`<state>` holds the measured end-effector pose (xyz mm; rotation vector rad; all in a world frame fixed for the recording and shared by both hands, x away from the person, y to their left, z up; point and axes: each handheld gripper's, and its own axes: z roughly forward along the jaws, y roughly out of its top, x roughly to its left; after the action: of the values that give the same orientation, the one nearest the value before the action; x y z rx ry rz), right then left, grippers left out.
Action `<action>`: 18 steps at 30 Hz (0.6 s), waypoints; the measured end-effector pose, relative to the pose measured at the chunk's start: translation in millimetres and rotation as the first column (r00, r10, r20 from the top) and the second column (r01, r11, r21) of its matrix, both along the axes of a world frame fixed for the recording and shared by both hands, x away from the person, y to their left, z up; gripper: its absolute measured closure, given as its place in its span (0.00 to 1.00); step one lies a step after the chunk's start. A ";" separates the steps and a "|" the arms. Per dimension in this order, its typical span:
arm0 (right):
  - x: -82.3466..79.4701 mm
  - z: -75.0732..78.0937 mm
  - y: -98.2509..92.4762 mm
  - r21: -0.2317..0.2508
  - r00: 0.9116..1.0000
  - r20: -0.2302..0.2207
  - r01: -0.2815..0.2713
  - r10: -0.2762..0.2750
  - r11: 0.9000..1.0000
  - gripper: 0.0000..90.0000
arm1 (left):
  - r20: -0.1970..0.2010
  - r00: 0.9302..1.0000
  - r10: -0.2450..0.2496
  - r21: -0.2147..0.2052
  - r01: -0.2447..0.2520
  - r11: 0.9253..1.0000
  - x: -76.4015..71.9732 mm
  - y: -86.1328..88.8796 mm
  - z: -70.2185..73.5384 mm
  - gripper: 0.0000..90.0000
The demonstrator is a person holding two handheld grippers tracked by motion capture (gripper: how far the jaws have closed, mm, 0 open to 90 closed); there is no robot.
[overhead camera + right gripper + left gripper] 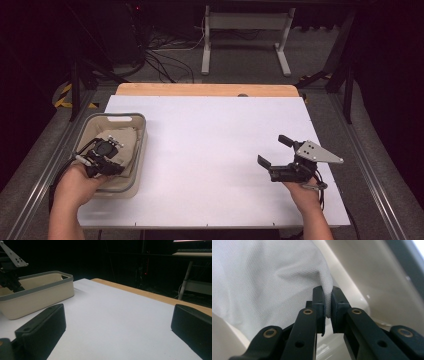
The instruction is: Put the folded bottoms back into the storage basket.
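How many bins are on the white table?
1. The beige bin with a grey rim stands at the table's left edge. A folded cloth lies inside it, pinched by the left gripper. Things beneath the cloth may be hidden.

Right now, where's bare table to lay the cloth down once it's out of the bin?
Best patch: the white table between the bin and the right gripper, running to the far wooden edge. Crowded: inside the bin, where the left gripper pinches the cloth.
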<state>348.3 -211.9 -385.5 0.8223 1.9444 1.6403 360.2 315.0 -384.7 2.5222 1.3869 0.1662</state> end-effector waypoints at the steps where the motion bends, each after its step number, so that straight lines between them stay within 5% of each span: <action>1: 0.0 0.0 0.1 -0.002 1.000 0.001 0.000 0.000 1.000 0.00 | 0.000 1.000 -0.005 0.000 0.005 1.000 0.0 -0.6 0.4 0.93; 5: -0.1 0.3 0.0 -0.001 1.000 0.003 -0.003 0.003 1.000 0.00 | -0.007 1.000 -0.022 -0.003 0.022 1.000 -0.8 -4.5 0.8 0.92; 13: -0.1 0.1 0.7 -0.003 1.000 0.001 -0.001 0.001 1.000 0.00 | -0.097 0.995 -0.033 0.041 0.037 0.998 8.0 -15.2 -17.4 0.87; 14: 0.1 -0.1 0.7 -0.003 1.000 -0.002 -0.003 0.003 1.000 0.00 | -0.116 0.991 -0.066 0.035 0.071 0.997 7.7 -20.0 -19.1 0.78; 18: 0.3 -0.3 1.4 -0.005 1.000 0.000 -0.005 0.005 1.000 0.00 | -0.128 0.988 -0.088 0.051 0.096 0.994 8.0 -24.7 -21.3 0.79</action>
<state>348.6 -210.5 -385.9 0.8168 1.9512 1.6376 368.2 290.3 -406.0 2.6794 1.3244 0.0305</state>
